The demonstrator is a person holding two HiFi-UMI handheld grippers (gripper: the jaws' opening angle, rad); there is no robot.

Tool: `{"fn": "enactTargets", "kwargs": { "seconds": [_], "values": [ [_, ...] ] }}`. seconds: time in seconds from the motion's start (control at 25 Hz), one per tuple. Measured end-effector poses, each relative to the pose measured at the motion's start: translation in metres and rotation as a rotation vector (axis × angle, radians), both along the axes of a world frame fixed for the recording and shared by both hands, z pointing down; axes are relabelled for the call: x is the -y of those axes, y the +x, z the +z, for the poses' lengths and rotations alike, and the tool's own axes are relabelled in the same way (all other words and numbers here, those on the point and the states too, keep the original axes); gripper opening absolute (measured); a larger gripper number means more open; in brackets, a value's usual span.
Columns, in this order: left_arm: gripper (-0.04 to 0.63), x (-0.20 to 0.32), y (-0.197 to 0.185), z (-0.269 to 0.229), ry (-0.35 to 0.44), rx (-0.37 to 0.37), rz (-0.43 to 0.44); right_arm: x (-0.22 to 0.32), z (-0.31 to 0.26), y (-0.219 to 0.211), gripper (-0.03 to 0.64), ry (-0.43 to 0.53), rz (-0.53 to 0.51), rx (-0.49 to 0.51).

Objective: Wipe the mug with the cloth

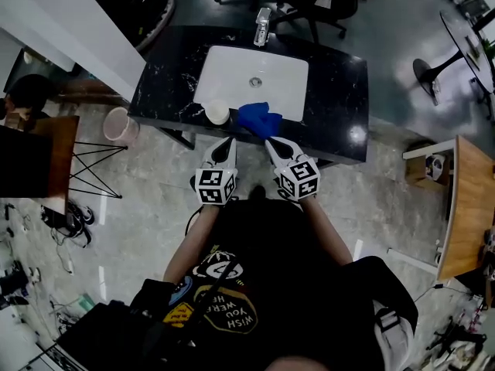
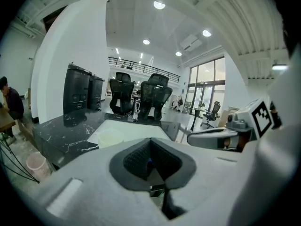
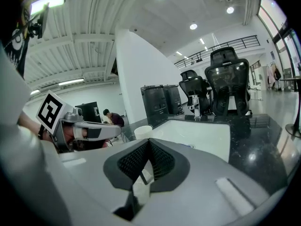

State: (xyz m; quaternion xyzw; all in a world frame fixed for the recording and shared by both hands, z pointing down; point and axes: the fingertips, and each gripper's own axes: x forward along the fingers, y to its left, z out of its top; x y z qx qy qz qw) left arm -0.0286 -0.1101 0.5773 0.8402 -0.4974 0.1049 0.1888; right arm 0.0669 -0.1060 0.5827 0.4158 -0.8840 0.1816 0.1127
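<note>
Task not begun, judging by how things lie. Mug (image 1: 217, 112) stands at the near-left corner of the sink (image 1: 255, 72), on the black desk (image 1: 340, 91). Cloth (image 1: 259, 119), blue and bunched, lies just right of the mug along the sink's near rim; can't tell if the two touch. Neither is picked up, and nothing shows any wiping done.

L gripper (image 1: 227, 144) and R gripper (image 1: 271, 144) hover side by side, just short of the sink's near rim on the person's side. L points roughly at the mug, R at the cloth. Both sets of fingers are clenched together w/ nothing between them: each gripper view shows the pads meeting, empty.

Left to do, prob. everything: open up, take the cloth in one gripper, steady or lift the mug w/ the other, then rub cloth over mug.

Writing: shirt (image 1: 224, 313) has a print, upside down in the head view, reading "WISH YOU WERE HE…"; the rest is cut off, and other patches on it are too small to read. Gripper cubes carry black-and-white square markers, no letters. No brand legible on mug, cloth or faucet (image 1: 263, 25).
</note>
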Motion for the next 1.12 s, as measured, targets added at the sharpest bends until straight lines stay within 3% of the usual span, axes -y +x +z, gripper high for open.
{"fn": "enactTargets", "kwargs": {
  "seconds": [0.2,0.36,0.68,1.12],
  "values": [
    [0.003,-0.008,-0.006,0.003,-0.008,0.013,-0.007,-0.003,0.013,-0.001,0.002,-0.037,0.007,0.006],
    [0.003,-0.009,-0.016,0.004,-0.024,-0.045,-0.047,-0.005,0.013,-0.009,0.002,-0.037,-0.012,0.011],
    [0.003,-0.010,-0.002,0.009,-0.016,0.037,0.031,-0.002,0.016,-0.007,0.002,-0.044,0.005,0.013],
    [0.003,0.017,-0.021,0.032,-0.057,0.030,0.006,0.032,0.045,-0.026,0.002,-0.059,-0.041,-0.080]
  ]
}}
